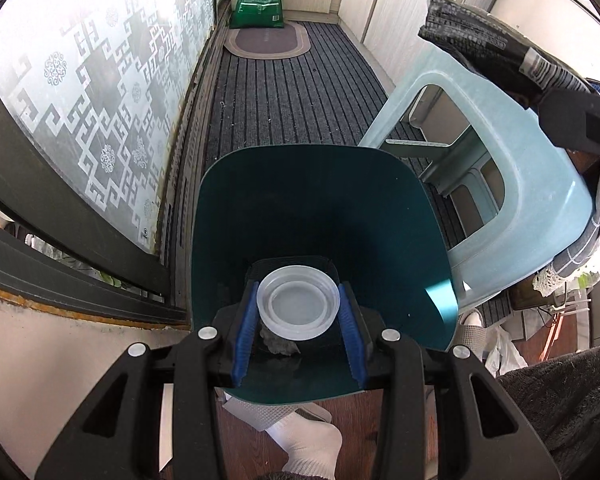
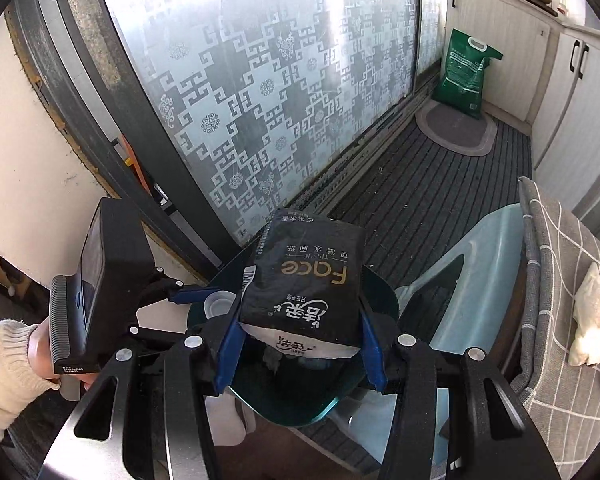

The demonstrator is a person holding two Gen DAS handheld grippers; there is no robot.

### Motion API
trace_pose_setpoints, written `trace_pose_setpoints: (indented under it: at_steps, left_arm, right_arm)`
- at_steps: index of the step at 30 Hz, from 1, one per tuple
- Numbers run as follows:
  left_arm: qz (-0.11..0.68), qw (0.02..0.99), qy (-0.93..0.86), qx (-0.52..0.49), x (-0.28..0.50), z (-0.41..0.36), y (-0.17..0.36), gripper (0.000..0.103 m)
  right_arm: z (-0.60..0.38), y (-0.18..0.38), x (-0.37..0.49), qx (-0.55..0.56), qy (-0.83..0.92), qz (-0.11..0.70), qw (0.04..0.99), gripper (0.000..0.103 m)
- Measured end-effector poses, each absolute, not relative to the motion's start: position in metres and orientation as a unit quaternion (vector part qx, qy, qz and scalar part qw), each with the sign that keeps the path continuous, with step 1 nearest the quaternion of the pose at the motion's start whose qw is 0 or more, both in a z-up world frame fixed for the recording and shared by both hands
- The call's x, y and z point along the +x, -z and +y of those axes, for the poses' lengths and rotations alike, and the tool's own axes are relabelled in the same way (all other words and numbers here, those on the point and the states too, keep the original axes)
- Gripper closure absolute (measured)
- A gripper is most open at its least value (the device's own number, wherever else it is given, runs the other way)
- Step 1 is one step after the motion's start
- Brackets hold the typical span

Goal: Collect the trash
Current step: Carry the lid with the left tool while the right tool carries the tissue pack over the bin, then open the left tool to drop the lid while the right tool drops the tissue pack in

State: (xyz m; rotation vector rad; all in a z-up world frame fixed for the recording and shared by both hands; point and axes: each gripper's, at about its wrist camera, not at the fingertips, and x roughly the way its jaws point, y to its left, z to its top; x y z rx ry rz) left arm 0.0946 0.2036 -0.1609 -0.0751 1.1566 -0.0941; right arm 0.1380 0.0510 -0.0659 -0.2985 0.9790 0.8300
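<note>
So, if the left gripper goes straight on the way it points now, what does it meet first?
Most likely the dark bottom of the teal plastic bin: the left gripper, shut on the translucent plastic lid, points down into its mouth. A grey crumpled scrap lies there; depth is unclear.
</note>
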Motion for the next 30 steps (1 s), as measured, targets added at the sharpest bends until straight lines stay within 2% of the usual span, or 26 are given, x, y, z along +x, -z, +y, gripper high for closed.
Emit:
trace_pose_setpoints:
  at_steps: [15,19,30]
  left_arm:
    - [0.573,0.818,0.039,-0.018,0.094,0.205,0.179,0.061]
    - [0.56,0.827,0.035,-0.023,0.093,0.208,0.17,0.071]
    - [0.489,0.87,0.028,-0.046,0.089,0.213,0.117,0.08]
  right_arm:
    - [0.06,0.092,0.146,-0.148,-0.377,0.489,0.772,0.052]
    - [0.062,0.101,0.147,-0.152,-0.374,0.498,0.767,0.052]
    - [0.071,0.135,0.147,-0.168,-0.373,0.533,0.741,0.052]
